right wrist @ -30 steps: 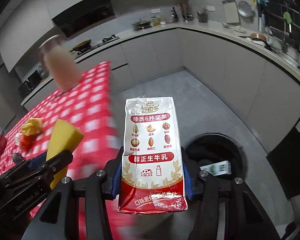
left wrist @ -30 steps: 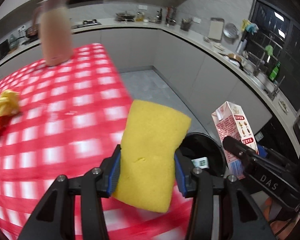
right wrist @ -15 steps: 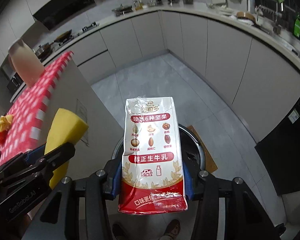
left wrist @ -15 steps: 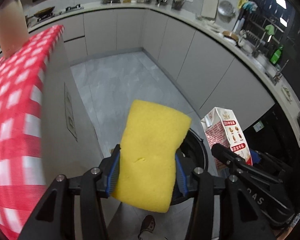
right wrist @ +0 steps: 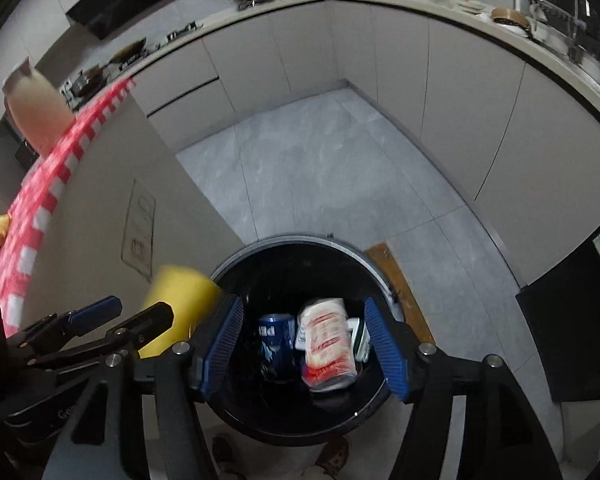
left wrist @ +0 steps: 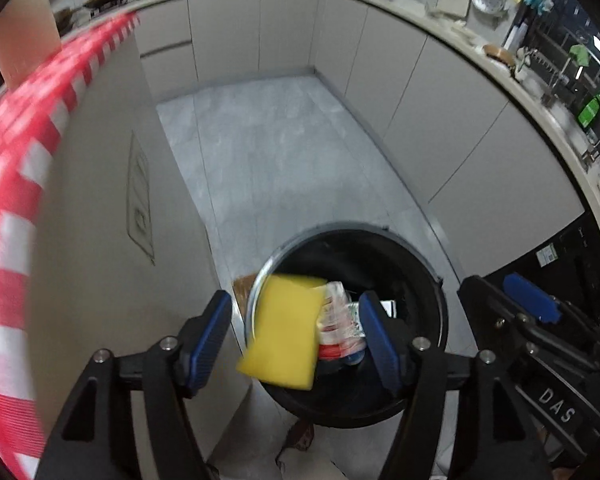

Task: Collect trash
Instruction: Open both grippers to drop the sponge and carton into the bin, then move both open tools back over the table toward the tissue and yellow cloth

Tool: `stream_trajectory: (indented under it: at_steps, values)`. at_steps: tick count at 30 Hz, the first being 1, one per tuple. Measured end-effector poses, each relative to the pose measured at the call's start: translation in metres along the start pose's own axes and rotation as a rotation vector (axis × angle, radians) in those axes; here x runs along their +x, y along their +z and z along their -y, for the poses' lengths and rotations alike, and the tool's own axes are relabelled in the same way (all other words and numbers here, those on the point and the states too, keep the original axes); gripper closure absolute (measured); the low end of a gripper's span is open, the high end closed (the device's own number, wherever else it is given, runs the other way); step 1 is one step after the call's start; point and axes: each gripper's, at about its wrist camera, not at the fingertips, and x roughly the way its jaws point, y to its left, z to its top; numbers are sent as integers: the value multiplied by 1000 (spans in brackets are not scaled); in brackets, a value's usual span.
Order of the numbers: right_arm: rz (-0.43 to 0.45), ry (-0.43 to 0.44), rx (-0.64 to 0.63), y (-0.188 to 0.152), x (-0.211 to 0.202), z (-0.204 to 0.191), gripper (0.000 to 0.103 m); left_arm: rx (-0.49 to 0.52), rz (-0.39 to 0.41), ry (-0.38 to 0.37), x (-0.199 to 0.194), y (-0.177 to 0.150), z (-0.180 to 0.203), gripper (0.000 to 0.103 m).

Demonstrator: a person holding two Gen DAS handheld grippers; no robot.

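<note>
Both grippers have swung off the red-checked tablecloth (left wrist: pixel 8 184) and now hang above the round black trash bin (left wrist: pixel 428 276) on the grey tiled floor (left wrist: pixel 284 152), beside the end panel of the table. Their jaws have just been opening, and both loads are out of the pads. On the left gripper (left wrist: pixel 296 336) the blue pads stand spread; the yellow sponge (left wrist: pixel 284 330) sits blurred between them without touching either, over the bin's near-left rim. On the right gripper (right wrist: pixel 304 344) the pads are likewise apart, and the red-and-white milk carton (right wrist: pixel 326 344) lies inside the bin, tilted, just beside a dark blue can (right wrist: pixel 276 332) and a small white-and-green packet (right wrist: pixel 358 336). At the table's far end stands a pale pink jug (right wrist: pixel 36 108).
</note>
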Motion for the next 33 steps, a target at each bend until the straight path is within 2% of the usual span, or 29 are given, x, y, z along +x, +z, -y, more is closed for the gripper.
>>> stream_trajectory:
  at_steps: [6, 13, 18, 25, 33]
  values:
    - [56, 13, 10, 4, -36, -12, 37, -4, 81, -32, -51, 7, -13, 33]
    - [100, 25, -15, -2, -72, -62, 37, -13, 141, -32, -98, 2, -52, 33]
    - [124, 40, -27, -7, -89, -108, 37, -35, 165, -10, -121, -1, -98, 33]
    - [146, 67, -61, -17, -104, -196, 37, -83, 195, 40, -154, -20, -174, 33]
    - [163, 107, -100, -34, -102, -292, 37, -149, 222, 110, -179, -46, -277, 33]
